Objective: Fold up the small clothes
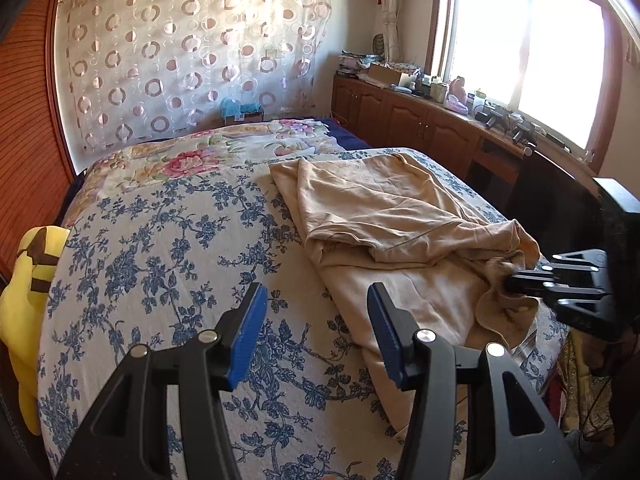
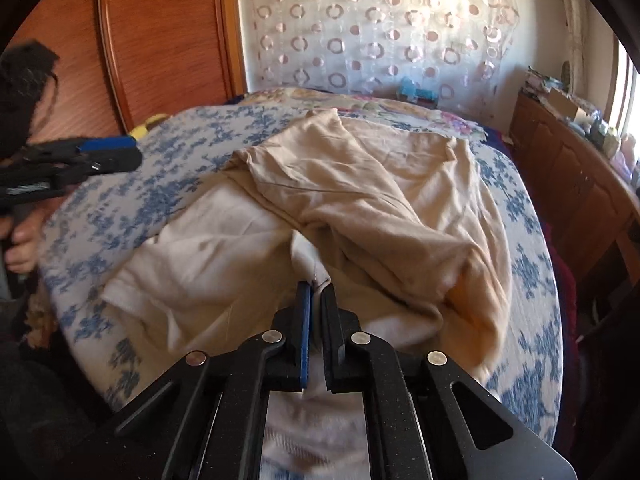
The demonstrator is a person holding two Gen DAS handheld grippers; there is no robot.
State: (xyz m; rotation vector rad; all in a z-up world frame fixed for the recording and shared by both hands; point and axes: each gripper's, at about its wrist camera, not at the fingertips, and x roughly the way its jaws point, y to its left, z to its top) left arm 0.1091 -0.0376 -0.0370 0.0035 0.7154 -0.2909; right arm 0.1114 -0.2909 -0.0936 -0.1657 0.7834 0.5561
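Lying crumpled on the bed point(image 1: 168, 248), beige garment point(image 1: 384, 216) sits on the blue-floral bedspread. Right gripper point(image 2: 317, 292) jaws pinched tight on a fold at the garment's near edge. Left gripper point(image 1: 316, 300) jaws half open, empty, over the bedspread just beside the garment. Yellow plush point(image 1: 28, 280) at bed's edge, well apart from the garment.

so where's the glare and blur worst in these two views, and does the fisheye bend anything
Left wrist view: the window is blown out white; the bed edge curves from the fisheye; the left gripper is sharp. Right wrist view: dimmer, the other gripper at the left edge is smeared, the beige garment soft, dark vignette in the corners.
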